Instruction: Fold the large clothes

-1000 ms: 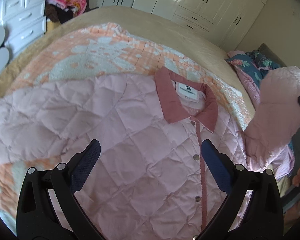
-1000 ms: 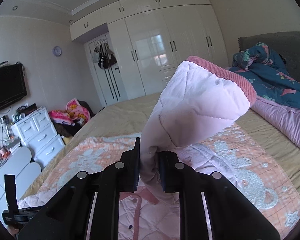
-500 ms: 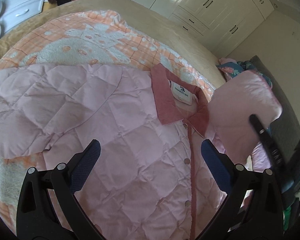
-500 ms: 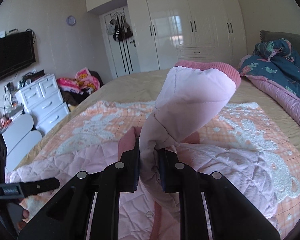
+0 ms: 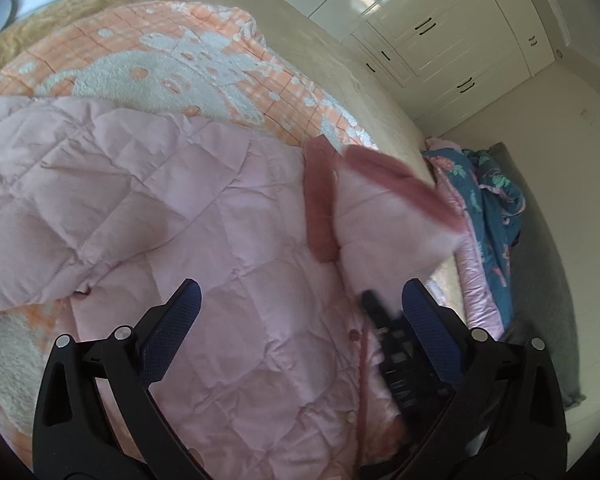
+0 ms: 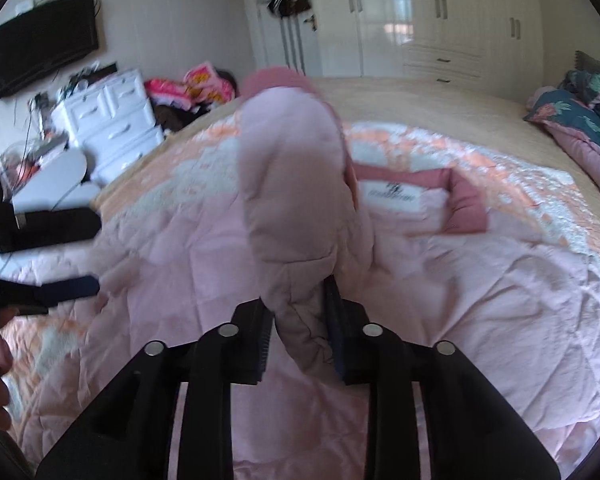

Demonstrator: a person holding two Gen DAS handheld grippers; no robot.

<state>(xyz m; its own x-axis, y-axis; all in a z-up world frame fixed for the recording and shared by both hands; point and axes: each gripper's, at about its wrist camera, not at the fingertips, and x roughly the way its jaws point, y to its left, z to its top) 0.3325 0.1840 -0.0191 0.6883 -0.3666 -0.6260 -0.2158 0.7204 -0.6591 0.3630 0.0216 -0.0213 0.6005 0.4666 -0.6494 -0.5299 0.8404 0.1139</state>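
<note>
A pink quilted jacket (image 5: 228, 248) with a dark pink collar (image 5: 318, 200) lies front up on the bed; it also shows in the right wrist view (image 6: 480, 280). My right gripper (image 6: 300, 332) is shut on the jacket's right sleeve (image 6: 296, 200) and holds it lifted over the chest, cuff upward. The sleeve (image 5: 384, 216) and right gripper (image 5: 384, 324) show in the left wrist view, over the button line. My left gripper (image 5: 296, 312) is open and empty above the jacket's left front. It appears at the left edge of the right wrist view (image 6: 56, 260).
An orange and white blanket (image 5: 172, 76) covers the beige bed (image 5: 340, 60). A blue floral duvet (image 5: 488, 216) lies bunched at the bed's right side. White wardrobes (image 6: 420, 20), a white drawer unit (image 6: 112, 120), a clothes pile (image 6: 188, 88) and a wall TV (image 6: 44, 52) stand beyond.
My right gripper has carried the sleeve leftward over the jacket's chest and lower, now covering part of the collar. My left gripper has shifted slightly right and stays open.
</note>
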